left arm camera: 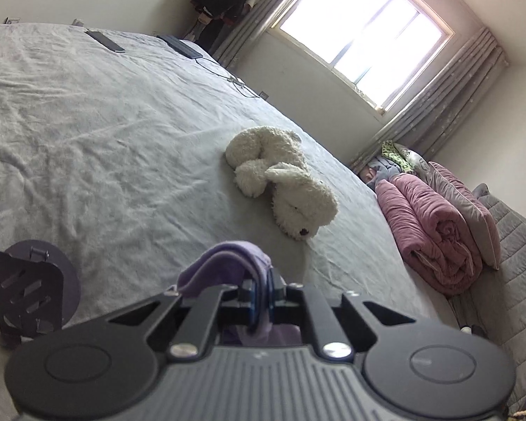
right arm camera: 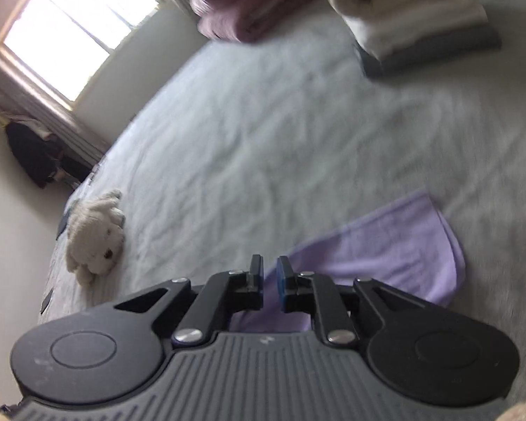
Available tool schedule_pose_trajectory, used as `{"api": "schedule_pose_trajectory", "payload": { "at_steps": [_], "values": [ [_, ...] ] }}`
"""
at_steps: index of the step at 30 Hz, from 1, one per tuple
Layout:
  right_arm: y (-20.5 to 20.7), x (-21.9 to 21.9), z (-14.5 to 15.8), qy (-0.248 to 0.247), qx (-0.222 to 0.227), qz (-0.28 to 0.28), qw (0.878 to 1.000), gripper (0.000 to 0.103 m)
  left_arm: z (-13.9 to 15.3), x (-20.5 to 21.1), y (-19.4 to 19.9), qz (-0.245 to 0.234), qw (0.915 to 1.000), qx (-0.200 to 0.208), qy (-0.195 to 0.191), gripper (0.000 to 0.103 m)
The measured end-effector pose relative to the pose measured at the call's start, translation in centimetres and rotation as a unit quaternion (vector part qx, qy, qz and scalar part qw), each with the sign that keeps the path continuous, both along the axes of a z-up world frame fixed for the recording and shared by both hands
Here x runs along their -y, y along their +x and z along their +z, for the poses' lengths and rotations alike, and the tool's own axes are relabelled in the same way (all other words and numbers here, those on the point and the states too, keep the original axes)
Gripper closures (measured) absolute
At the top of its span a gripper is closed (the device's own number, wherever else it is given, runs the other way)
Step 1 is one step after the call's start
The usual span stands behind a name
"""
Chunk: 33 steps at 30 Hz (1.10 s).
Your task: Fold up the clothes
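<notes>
A light purple cloth point(right arm camera: 385, 245) lies partly folded on the grey bed sheet point(right arm camera: 263, 122). My left gripper point(left arm camera: 263, 291) is shut on a bunched edge of the purple cloth point(left arm camera: 228, 259), which drapes over the fingers and hangs below them. My right gripper point(right arm camera: 270, 280) hovers over the near edge of the cloth with its jaws a narrow gap apart and nothing between them. The right wrist view is blurred.
A white plush dog point(left arm camera: 284, 182) lies on the bed; it also shows in the right wrist view point(right arm camera: 94, 238). Rolled pink bedding point(left arm camera: 438, 231) sits at the bed's side. Folded white and grey items point(right arm camera: 413, 24) are stacked on the bed. A dark stand point(left arm camera: 28, 291) is at left.
</notes>
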State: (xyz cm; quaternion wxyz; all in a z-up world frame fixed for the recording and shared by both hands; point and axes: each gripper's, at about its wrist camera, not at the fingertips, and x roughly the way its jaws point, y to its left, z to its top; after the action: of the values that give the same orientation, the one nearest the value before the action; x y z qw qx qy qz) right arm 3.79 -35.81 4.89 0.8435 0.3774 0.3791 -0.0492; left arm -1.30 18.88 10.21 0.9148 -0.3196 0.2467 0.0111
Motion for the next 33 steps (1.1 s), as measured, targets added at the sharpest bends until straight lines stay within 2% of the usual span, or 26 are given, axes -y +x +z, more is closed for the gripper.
{"api": "schedule_pose_trajectory", "payload": {
  "at_steps": [2,3,4,6,9,11,12,14,15,16,20,24,29,33],
  "values": [
    [0.3,0.7,-1.3,0.030,-0.014,-0.028,0.999,0.087,0.2,0.0,-0.3,0.002,1.0000,0.009,0.003,0.097],
    [0.5,0.9,-1.7,0.042,-0.017,-0.041,0.998,0.083,0.3,0.1,-0.4,0.001,0.9999,0.013,0.005,0.097],
    [0.7,1.1,-2.1,0.049,-0.018,-0.050,0.997,0.063,0.3,0.2,-0.4,-0.001,0.9999,0.015,0.009,0.097],
    [1.3,1.2,-2.5,0.064,-0.013,-0.055,0.996,0.040,0.4,0.5,-0.6,-0.007,0.9997,0.018,0.015,0.097],
    [2.3,1.0,-2.6,0.049,-0.013,-0.050,0.997,0.040,0.4,0.9,-0.5,-0.016,0.9994,0.017,0.024,0.097],
    [3.1,0.3,-2.5,0.009,-0.027,-0.031,0.999,0.042,0.3,1.1,-0.4,-0.018,0.9992,0.014,0.034,0.097],
    [3.5,-0.2,-2.4,-0.017,-0.035,-0.023,0.999,0.049,0.3,1.2,-0.4,-0.018,0.9990,0.012,0.038,0.097],
    [3.8,-1.1,-2.2,-0.069,-0.054,-0.015,0.996,0.070,0.2,1.3,-0.2,-0.019,0.9988,0.009,0.045,0.097],
    [3.8,-1.4,-2.2,-0.092,-0.062,-0.015,0.994,0.089,0.2,1.3,-0.2,-0.019,0.9987,0.009,0.046,0.097],
    [3.7,-1.6,-2.3,-0.106,-0.067,-0.015,0.992,0.098,0.2,1.3,-0.2,-0.018,0.9987,0.009,0.048,0.097],
    [2.7,-0.8,-1.8,-0.086,-0.048,-0.015,0.995,0.100,0.4,1.2,-0.3,-0.010,0.9987,0.017,0.047,0.097],
    [1.3,-0.6,1.0,-0.085,0.022,-0.031,0.996,0.101,1.1,0.7,-0.9,0.000,0.9983,0.047,0.036,0.097],
    [-0.7,-0.3,5.8,-0.113,0.134,-0.057,0.983,0.101,2.4,0.1,-1.9,0.023,0.9947,0.094,0.034,0.097],
    [-2.4,0.7,7.7,-0.119,0.193,-0.081,0.970,0.101,3.0,-1.0,-2.6,0.036,0.9915,0.125,0.001,0.097]
  ]
}}
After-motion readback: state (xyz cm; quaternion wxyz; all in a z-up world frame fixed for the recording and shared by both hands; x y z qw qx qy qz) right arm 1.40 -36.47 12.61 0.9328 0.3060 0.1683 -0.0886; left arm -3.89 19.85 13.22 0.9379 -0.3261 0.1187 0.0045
